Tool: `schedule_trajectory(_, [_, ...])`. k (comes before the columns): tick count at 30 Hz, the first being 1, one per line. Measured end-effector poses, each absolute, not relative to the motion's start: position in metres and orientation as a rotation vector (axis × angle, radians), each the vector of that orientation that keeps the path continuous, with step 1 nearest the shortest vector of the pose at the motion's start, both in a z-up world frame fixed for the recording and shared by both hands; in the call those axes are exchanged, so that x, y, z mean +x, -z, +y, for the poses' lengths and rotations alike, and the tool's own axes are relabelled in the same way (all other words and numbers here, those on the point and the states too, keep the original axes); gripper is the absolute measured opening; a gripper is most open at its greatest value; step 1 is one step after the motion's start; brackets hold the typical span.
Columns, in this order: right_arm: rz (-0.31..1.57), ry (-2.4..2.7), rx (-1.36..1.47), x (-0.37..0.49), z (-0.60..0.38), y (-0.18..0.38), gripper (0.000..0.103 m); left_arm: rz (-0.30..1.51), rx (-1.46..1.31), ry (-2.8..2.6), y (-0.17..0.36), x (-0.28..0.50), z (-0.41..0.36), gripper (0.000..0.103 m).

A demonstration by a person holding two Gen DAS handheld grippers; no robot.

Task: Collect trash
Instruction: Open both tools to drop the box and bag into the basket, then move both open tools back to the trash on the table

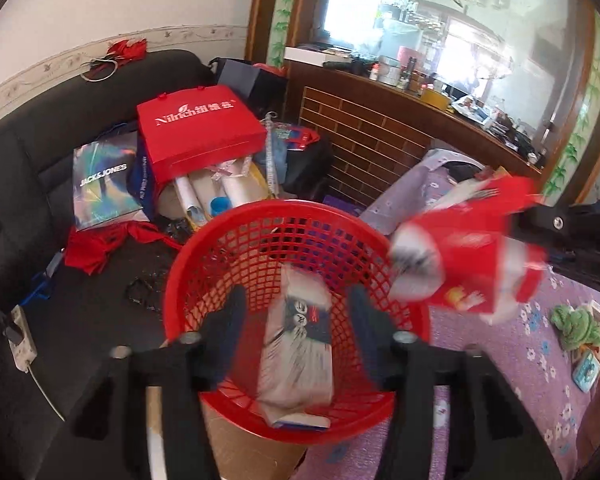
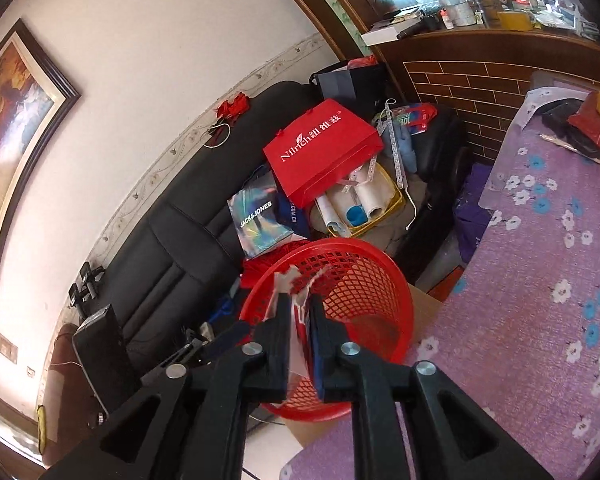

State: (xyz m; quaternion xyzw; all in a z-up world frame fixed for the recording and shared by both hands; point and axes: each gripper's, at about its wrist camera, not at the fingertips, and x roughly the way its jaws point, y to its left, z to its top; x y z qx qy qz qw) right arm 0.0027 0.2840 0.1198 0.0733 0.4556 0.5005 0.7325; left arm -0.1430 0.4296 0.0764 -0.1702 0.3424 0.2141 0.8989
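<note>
A red mesh basket point(image 1: 220, 232) stands on a cardboard box beside the table. My left gripper point(image 1: 296, 312) is open right above it. A grey and white wrapper point(image 1: 296, 364) lies inside the basket between the left fingers, free of them. My right gripper point(image 2: 300, 308) is shut on a red and white snack wrapper point(image 2: 298, 280) and holds it at the basket's near rim point(image 2: 380, 256). In the left wrist view that wrapper point(image 1: 464, 260) hangs, blurred, at the basket's right edge.
A purple flowered cloth covers the table point(image 2: 540, 280) on the right. A black sofa point(image 1: 28, 168) behind the basket holds a red Nilrich bag point(image 1: 196, 128), a Jack & Jones bag point(image 1: 102, 184) and paper rolls. A green cloth point(image 1: 572, 320) lies on the table.
</note>
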Motion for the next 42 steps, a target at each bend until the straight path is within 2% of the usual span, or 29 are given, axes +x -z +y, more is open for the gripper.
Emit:
schedule_trajectory(1, [1.014, -1.109, 0.170, 0.006, 0.288, -0.116, 0.042, 0.700, -0.357, -0.450, -0.076, -0.144, 0.432, 0.064])
schedule_trajectory(2, [1.020, -1.100, 0.182, 0.007, 0.289, -0.115, 0.048, 0.698, -0.361, -0.456, -0.075, -0.145, 0.434, 0.064])
schedule_trajectory(8, [0.965, -1.080, 0.161, -0.001, 0.254, -0.116, 0.048, 0.665, -0.393, -0.446, -0.079, -0.163, 0.428, 0.065])
schedule_trajectory(12, [0.917, -1.024, 0.127, -0.014, 0.212, -0.118, 0.048, 0.637, -0.383, -0.427, -0.083, -0.173, 0.404, 0.073])
schedule_trajectory(16, [0.912, -0.987, 0.130, -0.026, 0.167, -0.112, 0.048, 0.641, -0.368, -0.374, -0.083, -0.173, 0.372, 0.073])
schedule_trajectory(31, [0.900, -0.740, 0.195, -0.051, -0.010, -0.093, 0.048, 0.737, -0.222, -0.117, -0.081, -0.124, 0.217, 0.073])
schedule_trajectory(37, [0.865, -0.567, 0.307, -0.048, -0.098, -0.093, 0.048, 0.806, -0.152, 0.027, -0.079, -0.099, 0.148, 0.073])
schedule_trajectory(40, [0.840, -0.455, 0.353, -0.048, -0.138, -0.095, 0.049, 0.850, -0.122, 0.094, -0.075, -0.084, 0.111, 0.075])
schedule_trajectory(42, [0.824, -0.408, 0.396, -0.049, -0.163, -0.095, 0.052, 0.872, -0.096, 0.132, -0.073, -0.074, 0.086, 0.081])
